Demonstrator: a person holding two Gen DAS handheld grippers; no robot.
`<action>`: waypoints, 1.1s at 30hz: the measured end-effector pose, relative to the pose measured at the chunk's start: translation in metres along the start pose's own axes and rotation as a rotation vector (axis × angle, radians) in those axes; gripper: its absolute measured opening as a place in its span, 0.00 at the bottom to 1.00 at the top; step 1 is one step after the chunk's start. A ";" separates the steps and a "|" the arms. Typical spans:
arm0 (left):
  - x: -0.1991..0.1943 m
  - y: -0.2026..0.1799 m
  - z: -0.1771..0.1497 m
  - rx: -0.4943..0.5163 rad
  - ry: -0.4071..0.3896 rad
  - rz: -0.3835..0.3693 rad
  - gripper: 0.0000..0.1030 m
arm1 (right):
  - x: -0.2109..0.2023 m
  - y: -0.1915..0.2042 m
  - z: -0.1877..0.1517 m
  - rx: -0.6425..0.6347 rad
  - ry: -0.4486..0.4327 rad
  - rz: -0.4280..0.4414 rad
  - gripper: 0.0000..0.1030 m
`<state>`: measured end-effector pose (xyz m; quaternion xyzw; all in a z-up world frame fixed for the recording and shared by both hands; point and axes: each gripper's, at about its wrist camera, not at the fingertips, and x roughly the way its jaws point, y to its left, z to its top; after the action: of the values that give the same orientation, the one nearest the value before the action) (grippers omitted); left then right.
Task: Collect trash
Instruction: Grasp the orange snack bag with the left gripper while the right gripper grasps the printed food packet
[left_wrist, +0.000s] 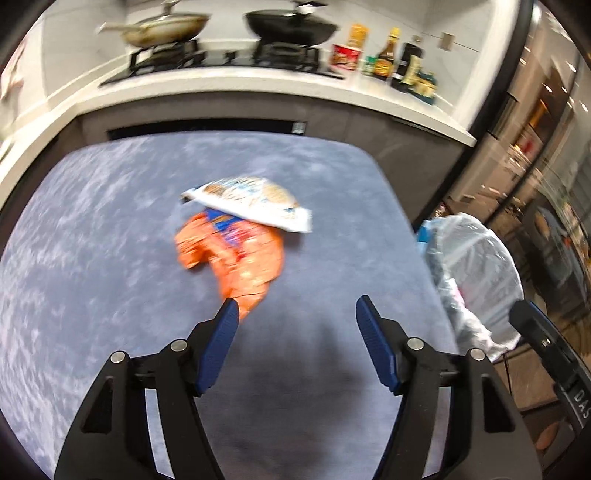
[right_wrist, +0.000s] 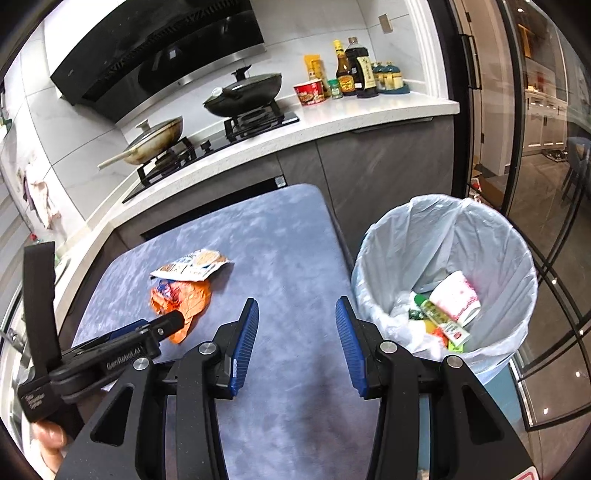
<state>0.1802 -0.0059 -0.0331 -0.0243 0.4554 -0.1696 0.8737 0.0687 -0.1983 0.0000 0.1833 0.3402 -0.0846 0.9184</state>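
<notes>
An orange crumpled wrapper (left_wrist: 236, 258) lies on the blue-grey table (left_wrist: 92, 240), with a white printed snack bag (left_wrist: 251, 203) resting across its far edge. My left gripper (left_wrist: 297, 306) is open just short of the orange wrapper, its left fingertip at the wrapper's near corner, nothing between the pads. In the right wrist view the orange wrapper (right_wrist: 184, 299) and white bag (right_wrist: 192, 266) sit left of centre, and the left gripper (right_wrist: 162, 325) reaches them from the left. My right gripper (right_wrist: 295, 306) is open and empty over bare table (right_wrist: 288, 240), beside the lined bin (right_wrist: 443, 236).
The bin stands off the table's right edge and holds a pink-white package (right_wrist: 458, 295) and small bottles. Behind the table runs a white counter (right_wrist: 332, 122) with a stove, two pans (right_wrist: 243, 92) and sauce bottles (right_wrist: 354, 70). A glass door (right_wrist: 535, 147) is at right.
</notes>
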 end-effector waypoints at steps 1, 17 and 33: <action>0.003 0.006 0.001 -0.015 0.005 0.004 0.61 | 0.002 0.002 -0.001 -0.003 0.005 0.001 0.41; 0.047 0.043 0.014 -0.116 0.041 -0.022 0.48 | 0.032 0.011 -0.008 0.000 0.055 0.007 0.41; 0.025 0.065 0.001 -0.119 0.052 0.006 0.10 | 0.061 0.039 -0.003 -0.024 0.094 0.065 0.41</action>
<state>0.2122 0.0477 -0.0646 -0.0706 0.4875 -0.1403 0.8589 0.1235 -0.1627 -0.0311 0.1870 0.3778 -0.0418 0.9059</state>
